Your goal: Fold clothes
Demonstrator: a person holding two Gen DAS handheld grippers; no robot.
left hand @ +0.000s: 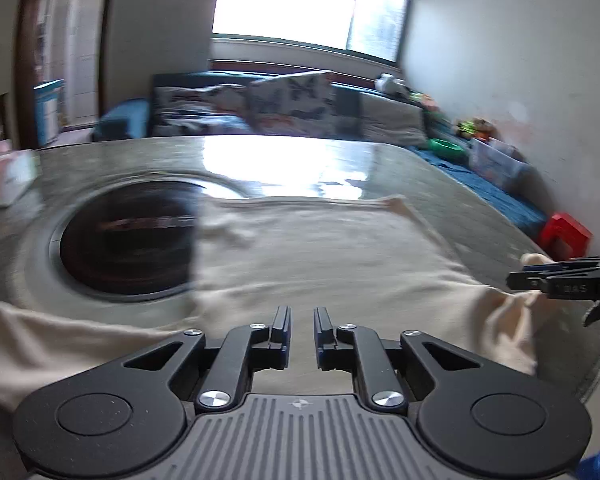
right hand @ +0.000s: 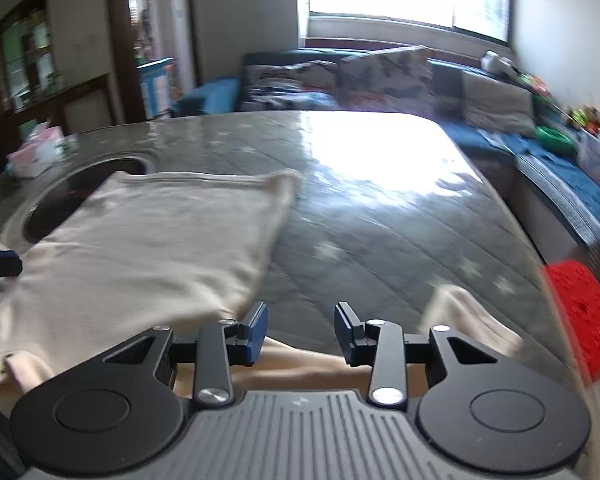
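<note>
1. The left tongs point(left hand: 302, 326) hover low over the near part of a cream garment point(left hand: 320, 248), their jaws a narrow gap apart and nothing between them: released, grasping no cloth.
2. The right tongs point(right hand: 301, 328) hover at the garment's near right side, jaws wide apart and empty. Cream cloth passes just under and behind their fingers, and a loose flap, perhaps a sleeve point(right hand: 466, 312), lies just to their right.
3. In the left wrist view the right tongs show side-on at the right edge, beside a bunched fold of the cloth; whether they touch it I cannot tell.
4. The garment point(right hand: 156, 236) lies spread on the glossy grey tabletop point(right hand: 400, 216), its long axis running from the near edge away toward the window. Most of it lies ahead of the left tongs and ahead-left of the right tongs.
5. Its far left corner overlaps a round dark recess point(left hand: 128, 240) in the tabletop.
6. Judgement: the body lies flat, which fits either a laid-out garment or one partly folded; the left tongs are nearer its middle, the right nearer the flap.
7. Beyond the tabletop stand a sofa point(left hand: 284, 108) and a bright window point(left hand: 300, 0).
</note>
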